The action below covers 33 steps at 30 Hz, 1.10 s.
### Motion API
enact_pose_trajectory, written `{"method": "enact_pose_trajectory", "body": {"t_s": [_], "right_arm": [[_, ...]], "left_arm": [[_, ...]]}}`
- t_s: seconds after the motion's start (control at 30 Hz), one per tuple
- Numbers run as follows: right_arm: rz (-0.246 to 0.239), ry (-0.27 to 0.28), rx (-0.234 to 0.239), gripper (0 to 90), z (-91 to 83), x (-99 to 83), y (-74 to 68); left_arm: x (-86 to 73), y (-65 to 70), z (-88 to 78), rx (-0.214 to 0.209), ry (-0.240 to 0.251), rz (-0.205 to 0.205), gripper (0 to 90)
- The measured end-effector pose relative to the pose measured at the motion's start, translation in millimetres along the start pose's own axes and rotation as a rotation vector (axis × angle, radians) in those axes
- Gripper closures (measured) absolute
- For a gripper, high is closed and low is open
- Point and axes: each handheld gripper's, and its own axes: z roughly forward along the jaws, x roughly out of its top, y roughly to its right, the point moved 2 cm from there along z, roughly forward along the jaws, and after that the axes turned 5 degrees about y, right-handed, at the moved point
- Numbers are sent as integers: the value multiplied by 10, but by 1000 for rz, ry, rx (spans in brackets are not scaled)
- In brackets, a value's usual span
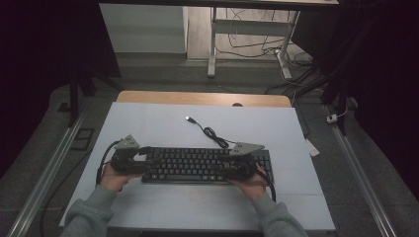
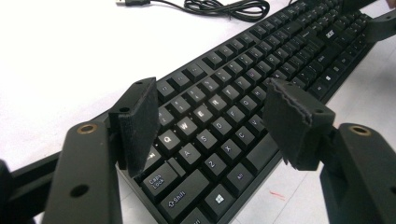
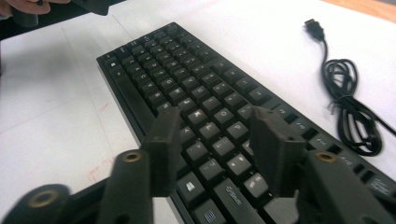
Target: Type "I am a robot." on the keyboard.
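Observation:
A black keyboard lies across the near half of the white tabletop. Its coiled cable runs back to a loose USB plug. My left gripper is at the keyboard's left end, and in the left gripper view the gripper stands open, its pads apart above the letter keys. My right gripper hovers over the right end. In the right gripper view it is open too, with keys showing between the jaws. Nothing is gripped by either one.
The cable coil lies just behind the keyboard on the right. A wooden table edge shows beyond the white top. Farther back stand a desk leg and loose floor cables. Bare white surface lies in front of the keyboard.

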Motion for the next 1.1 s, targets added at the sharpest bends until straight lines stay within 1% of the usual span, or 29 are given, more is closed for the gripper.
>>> {"method": "enact_pose_trajectory", "body": {"t_s": [0.07,0.1,0.13,0.27,0.37,0.43,0.7,0.83,0.93,1.0,1.1], "right_arm": [[10,-7,0,626,44,3,-10],[7,-13,1,652,57,8,-17],[7,-8,10,675,74,13,-26],[3,-14,19,773,113,50,-56],[-5,-27,26,859,164,69,-81],[-15,-35,30,900,206,79,-102],[-27,-78,55,900,450,83,-176],[-30,-101,61,900,559,65,-210],[-32,-118,62,900,609,38,-215],[-27,-121,63,900,628,29,-218],[-35,-131,65,900,658,18,-236]], "left_arm": [[-2,6,8,4,-4,1,356],[-4,8,10,8,-7,4,354],[-7,10,9,10,-9,6,352],[-26,9,-4,22,-9,-1,350],[-40,16,0,28,-15,2,349],[-45,20,11,27,-19,2,347],[-78,31,75,31,-43,12,344],[-90,32,86,34,-46,13,344],[-95,33,91,36,-48,13,343],[-96,35,92,36,-47,12,342],[-97,38,102,38,-49,15,340]]}}
